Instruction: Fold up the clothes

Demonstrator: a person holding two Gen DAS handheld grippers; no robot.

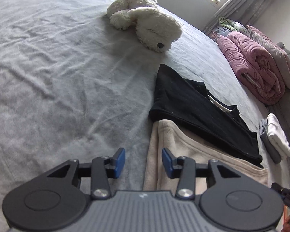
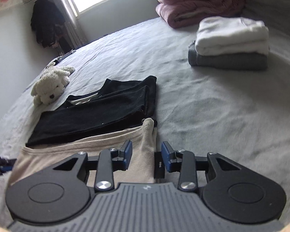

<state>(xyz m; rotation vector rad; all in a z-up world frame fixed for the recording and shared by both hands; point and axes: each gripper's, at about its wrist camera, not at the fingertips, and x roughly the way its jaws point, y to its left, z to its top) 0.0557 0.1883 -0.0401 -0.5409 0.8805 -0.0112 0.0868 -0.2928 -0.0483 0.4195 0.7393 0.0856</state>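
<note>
Beige fleece garment (image 2: 114, 141) flat on grey bedsheet (image 1: 58, 77), folded black garment (image 2: 98, 114) overlapping its far end, left gripper (image 1: 143, 159) and right gripper (image 2: 146, 155) both spread and empty over its near corners; lifting likely drags the black one askew.

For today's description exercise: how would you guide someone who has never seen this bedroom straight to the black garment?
Start at the wide grey bed and find the white plush dog lying near its edge. Just beside the dog lies the black garment, folded flat, with one end overlapping a beige garment. It is the only black item on the bed; the stacked folded pieces farther off are white and grey.
</note>
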